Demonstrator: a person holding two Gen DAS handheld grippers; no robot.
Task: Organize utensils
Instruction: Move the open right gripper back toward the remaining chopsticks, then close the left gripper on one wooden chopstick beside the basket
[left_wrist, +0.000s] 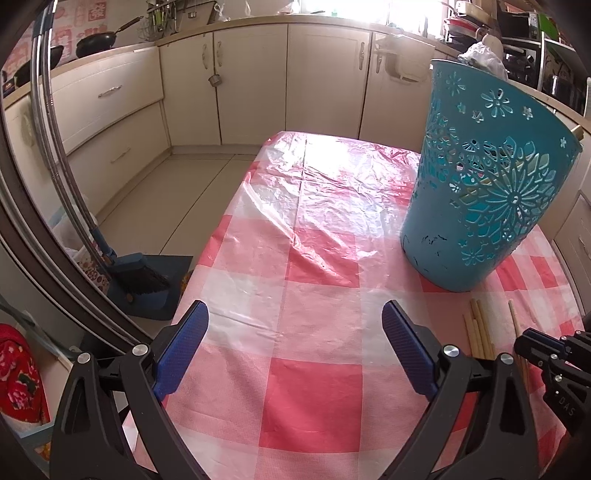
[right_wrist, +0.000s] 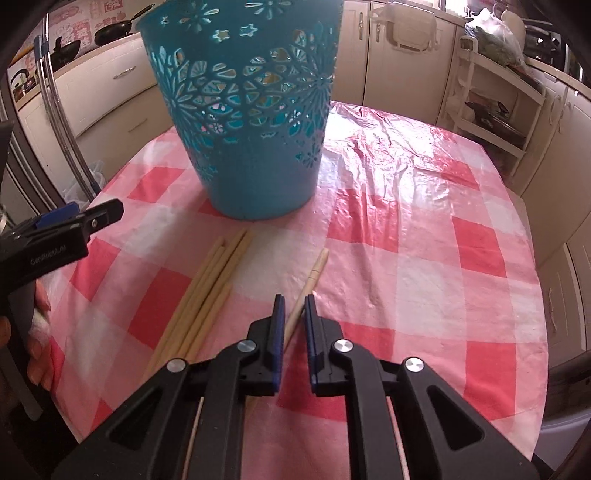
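Note:
A tall teal cut-out basket (left_wrist: 491, 184) (right_wrist: 251, 129) stands upright on the red-and-white checked tablecloth (right_wrist: 406, 258). In front of it lies a bundle of several pale wooden chopsticks (right_wrist: 210, 288) (left_wrist: 478, 332). A single chopstick (right_wrist: 316, 269) (left_wrist: 513, 317) lies apart to their right. My right gripper (right_wrist: 293, 301) (left_wrist: 535, 347) is down over this lone chopstick with its jaws nearly together. The stick crosses slantwise between the pads and still rests on the cloth. My left gripper (left_wrist: 295, 310) (right_wrist: 92, 218) hovers wide open over bare cloth, left of the chopsticks, with nothing in it.
A person's hand (right_wrist: 37, 295) holds the left gripper at the table's left edge. A broom and dustpan (left_wrist: 144, 280) lean on the floor to the left. A white shelf rack (right_wrist: 491, 110) stands beyond the far right corner. Cream cabinets (left_wrist: 258, 81) line the back.

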